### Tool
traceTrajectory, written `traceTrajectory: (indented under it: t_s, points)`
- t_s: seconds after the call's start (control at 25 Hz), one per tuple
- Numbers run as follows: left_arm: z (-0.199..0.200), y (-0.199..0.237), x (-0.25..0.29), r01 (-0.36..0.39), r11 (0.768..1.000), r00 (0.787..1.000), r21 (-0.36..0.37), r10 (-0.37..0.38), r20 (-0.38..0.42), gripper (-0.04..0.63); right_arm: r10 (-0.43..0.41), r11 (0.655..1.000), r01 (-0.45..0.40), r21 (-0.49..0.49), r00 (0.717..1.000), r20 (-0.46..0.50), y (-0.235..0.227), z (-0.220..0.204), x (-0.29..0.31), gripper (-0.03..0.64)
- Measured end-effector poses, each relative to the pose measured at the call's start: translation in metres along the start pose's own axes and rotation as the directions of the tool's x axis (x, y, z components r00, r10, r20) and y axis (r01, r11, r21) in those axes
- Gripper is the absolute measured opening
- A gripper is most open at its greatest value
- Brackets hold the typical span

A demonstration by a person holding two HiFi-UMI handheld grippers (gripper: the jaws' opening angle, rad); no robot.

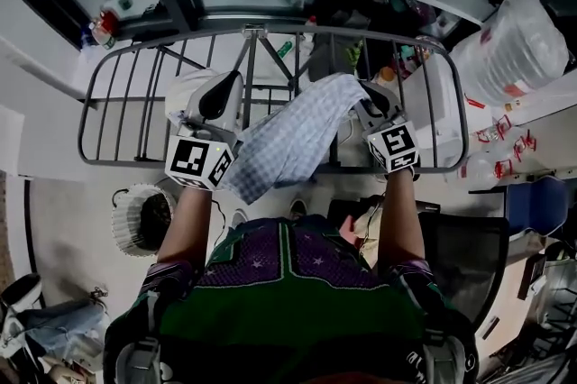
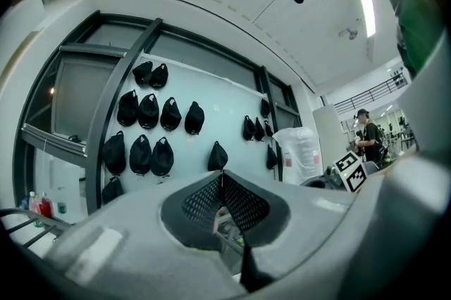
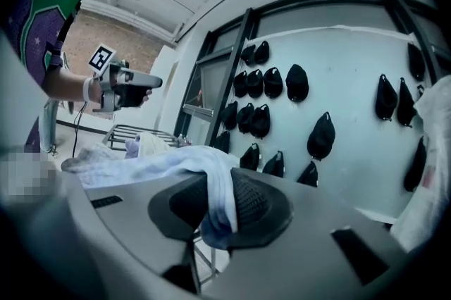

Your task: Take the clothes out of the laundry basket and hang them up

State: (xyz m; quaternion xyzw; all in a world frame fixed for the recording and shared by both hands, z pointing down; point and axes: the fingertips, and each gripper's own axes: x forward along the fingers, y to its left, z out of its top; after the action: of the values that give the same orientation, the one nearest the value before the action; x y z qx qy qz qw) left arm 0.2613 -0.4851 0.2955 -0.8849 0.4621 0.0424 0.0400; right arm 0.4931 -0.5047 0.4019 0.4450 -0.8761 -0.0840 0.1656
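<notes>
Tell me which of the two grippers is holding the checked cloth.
The right gripper: the checked cloth is pinched between its jaws, while the left gripper has its jaws shut with no cloth between them.

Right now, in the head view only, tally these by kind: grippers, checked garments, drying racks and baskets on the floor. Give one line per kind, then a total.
Grippers: 2 (left gripper, right gripper)
Checked garment: 1
Drying rack: 1
Laundry basket: 1
Total: 5

Checked cloth [image 1: 293, 143] hides part of the drying rack [image 1: 135, 107]; the laundry basket [image 1: 124, 224] looks partly behind an arm [image 1: 187, 224]
</notes>
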Motion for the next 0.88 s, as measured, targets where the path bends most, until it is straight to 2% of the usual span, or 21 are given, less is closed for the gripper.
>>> traceTrajectory:
  t_s: [0.2,0.28,0.4,0.68,0.88]
  points:
    - [-0.011,-0.01,0.012,0.007,1.0,1.0,-0.01,-0.007,-0.018,0.018,0.006,0.999,0.001,0.044,0.988,-0.157,-0.009,-0.059,-0.002,0.092]
    - [-0.014,-0.013,0.015,0.011,1.0,1.0,-0.009,-0.011,-0.026,0.018,0.004,0.997,0.011,0.073,0.979,-0.204,-0.012,-0.073,-0.007,0.114]
    - [-0.017,-0.018,0.019,0.017,1.0,0.999,-0.009,-0.017,-0.032,0.018,0.006,0.998,0.012,0.067,0.962,-0.275,-0.016,-0.09,-0.015,0.149]
    - [-0.019,-0.035,0.024,0.023,1.0,0.999,-0.005,-0.023,-0.035,0.018,0.02,1.0,-0.017,0.011,0.931,-0.365,-0.021,-0.115,-0.051,0.186]
    - [-0.015,-0.041,0.024,-0.003,1.0,1.0,-0.001,0.003,-0.029,0.018,0.048,0.999,-0.05,0.005,0.911,-0.41,-0.021,-0.13,-0.074,0.198]
